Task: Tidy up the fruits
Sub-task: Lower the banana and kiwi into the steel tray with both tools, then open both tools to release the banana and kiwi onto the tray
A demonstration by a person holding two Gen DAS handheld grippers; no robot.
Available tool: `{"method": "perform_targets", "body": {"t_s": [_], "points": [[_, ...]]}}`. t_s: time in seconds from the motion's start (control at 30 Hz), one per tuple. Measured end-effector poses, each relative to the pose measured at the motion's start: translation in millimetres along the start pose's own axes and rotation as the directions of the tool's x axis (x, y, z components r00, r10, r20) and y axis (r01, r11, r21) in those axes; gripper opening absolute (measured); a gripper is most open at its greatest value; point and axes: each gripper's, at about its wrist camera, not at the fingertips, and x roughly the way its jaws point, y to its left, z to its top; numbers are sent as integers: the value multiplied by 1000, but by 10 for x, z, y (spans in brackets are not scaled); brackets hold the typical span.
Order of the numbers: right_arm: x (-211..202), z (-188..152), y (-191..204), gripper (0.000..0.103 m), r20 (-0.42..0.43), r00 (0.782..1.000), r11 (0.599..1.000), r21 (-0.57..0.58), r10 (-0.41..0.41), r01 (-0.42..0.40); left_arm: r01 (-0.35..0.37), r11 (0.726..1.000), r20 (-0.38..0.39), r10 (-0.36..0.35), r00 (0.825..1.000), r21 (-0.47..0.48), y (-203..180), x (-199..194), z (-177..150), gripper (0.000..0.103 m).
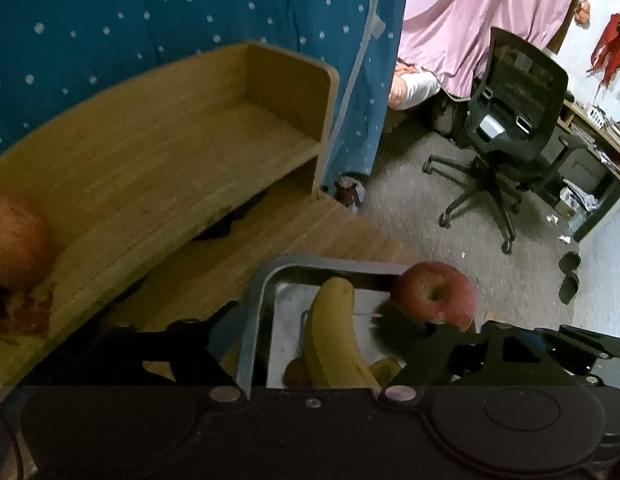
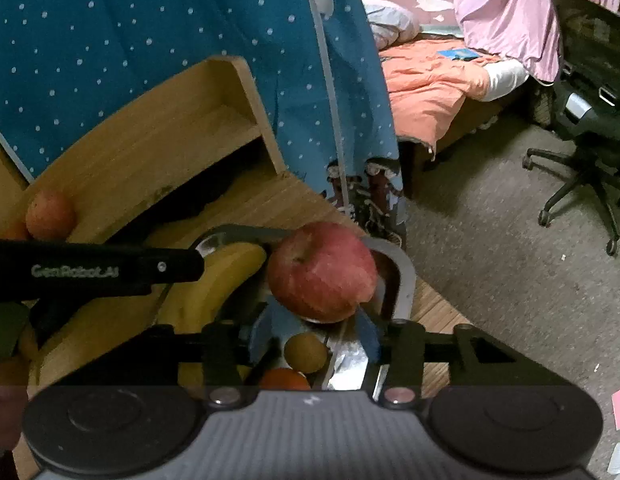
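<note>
Closest to the lens in both views, along the bottom edge, sits the dark body of each claw. The right gripper (image 2: 318, 324) stands partly open. Its blue pads (image 2: 265, 320) flank the underside of a red apple (image 2: 322, 272), and we cannot tell whether they touch it. The left gripper (image 1: 301, 316) stands wide and holds nothing. A banana (image 1: 334, 336) lies loose between its fingers, and the right finger's tip crosses in front of the same apple at lower right of the left wrist view.

The apple sits at the far right corner of a grey tray (image 1: 253, 320), low in the centre of the frame. The banana lies lengthwise in the tray, left of the apple. In the right wrist view, a small brown round fruit (image 2: 305, 352) and an orange fruit (image 2: 283, 380) lie lower in the tray, just above the claw body. A second apple (image 1: 13, 240) rests at the left edge of the frame, on the low end of a wooden shelf (image 1: 169, 152).

The tray and shelf stand on a wooden desk top (image 1: 310, 228). Behind them, a blue dotted curtain (image 1: 149, 8) fills the upper left. At upper right we see a black office chair (image 1: 514, 120) on grey floor, with pink cloth (image 1: 490, 12) hanging above it. The right wrist view adds a bed with an orange quilt (image 2: 426, 80) at upper centre.
</note>
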Motion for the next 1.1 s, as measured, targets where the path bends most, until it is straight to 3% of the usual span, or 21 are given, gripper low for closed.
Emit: {"method": "perform_targets", "body": {"t_s": [0.2, 0.5, 1.1], "points": [[-106, 21, 18, 77, 36, 999, 1000, 4, -18, 18, -31, 999, 40, 32, 999, -15, 103, -193, -24, 97], [-210, 35, 91, 101, 72, 996, 999, 16, -48, 47, -61, 997, 57, 64, 996, -45, 281, -350, -120, 102], [-471, -64, 384, 103, 118, 987, 994, 34, -112, 108, -91, 992, 90, 99, 991, -83, 608, -721, -411, 102]]}}
